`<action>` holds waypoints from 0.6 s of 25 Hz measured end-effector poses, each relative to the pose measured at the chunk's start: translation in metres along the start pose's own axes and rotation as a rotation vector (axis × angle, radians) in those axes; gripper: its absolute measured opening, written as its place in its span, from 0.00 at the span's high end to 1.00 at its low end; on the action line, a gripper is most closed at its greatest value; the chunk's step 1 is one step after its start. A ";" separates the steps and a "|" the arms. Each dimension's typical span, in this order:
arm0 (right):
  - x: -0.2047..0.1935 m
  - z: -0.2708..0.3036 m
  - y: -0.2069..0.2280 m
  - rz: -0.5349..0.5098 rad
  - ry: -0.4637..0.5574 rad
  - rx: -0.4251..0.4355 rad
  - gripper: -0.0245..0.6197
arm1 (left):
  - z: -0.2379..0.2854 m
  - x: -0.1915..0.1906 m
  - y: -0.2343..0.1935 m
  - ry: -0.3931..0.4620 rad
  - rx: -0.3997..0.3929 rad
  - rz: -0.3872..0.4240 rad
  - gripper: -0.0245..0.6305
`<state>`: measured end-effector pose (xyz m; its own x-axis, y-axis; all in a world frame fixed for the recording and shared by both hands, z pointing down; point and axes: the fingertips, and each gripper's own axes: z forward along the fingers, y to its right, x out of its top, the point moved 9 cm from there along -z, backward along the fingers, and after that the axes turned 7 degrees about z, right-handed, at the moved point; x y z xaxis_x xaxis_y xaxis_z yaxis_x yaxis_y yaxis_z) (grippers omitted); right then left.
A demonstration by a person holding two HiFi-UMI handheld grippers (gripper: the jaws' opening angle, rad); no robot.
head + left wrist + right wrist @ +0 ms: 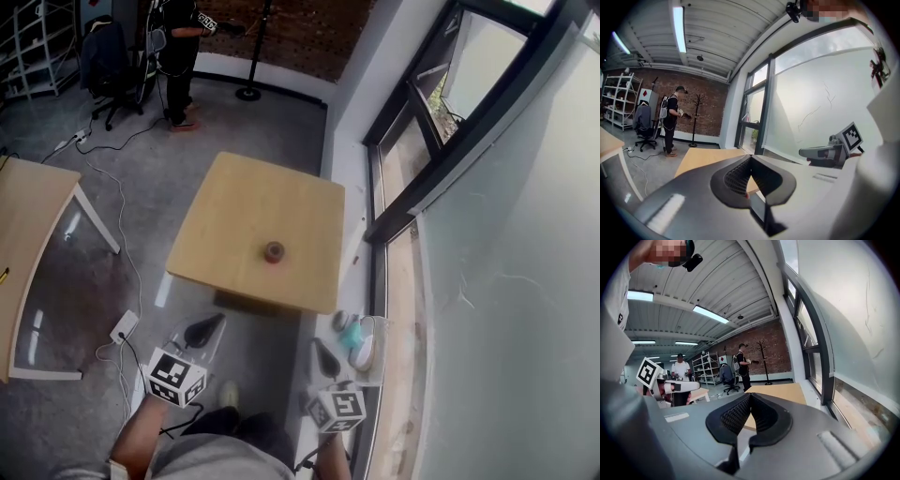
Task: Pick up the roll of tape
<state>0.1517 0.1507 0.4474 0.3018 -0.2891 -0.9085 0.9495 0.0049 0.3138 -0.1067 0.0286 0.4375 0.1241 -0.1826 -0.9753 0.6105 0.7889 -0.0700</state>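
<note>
Both closed, empty: left tongs, right tongs.

The left grey plastic gripper and right grey plastic gripper end in black ribbed fingers. At six o'clock each bears a white cube with black square markers. The person wears grey clothing.

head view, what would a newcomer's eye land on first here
A small reddish-brown roll of tape sits alone near the middle of the square light-wood table. Short of its near edge, the left gripper and right gripper point toward it, fingers shut and empty. A person in dark clothes stands far off, top left.
</note>
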 end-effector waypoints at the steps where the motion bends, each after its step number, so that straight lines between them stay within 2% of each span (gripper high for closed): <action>1: 0.000 0.005 0.003 0.004 -0.005 0.002 0.94 | 0.004 0.001 -0.001 0.004 -0.001 -0.003 0.96; 6: 0.001 0.034 0.010 0.000 -0.015 0.014 0.94 | 0.021 0.000 -0.016 -0.001 0.014 -0.005 0.96; 15: 0.011 0.094 0.030 -0.018 -0.052 0.068 0.94 | 0.054 -0.006 -0.048 -0.010 0.086 -0.020 0.96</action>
<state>0.1750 0.0574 0.4730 0.2785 -0.3379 -0.8990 0.9460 -0.0654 0.3176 -0.0949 -0.0398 0.4580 0.1192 -0.2040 -0.9717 0.6775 0.7322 -0.0706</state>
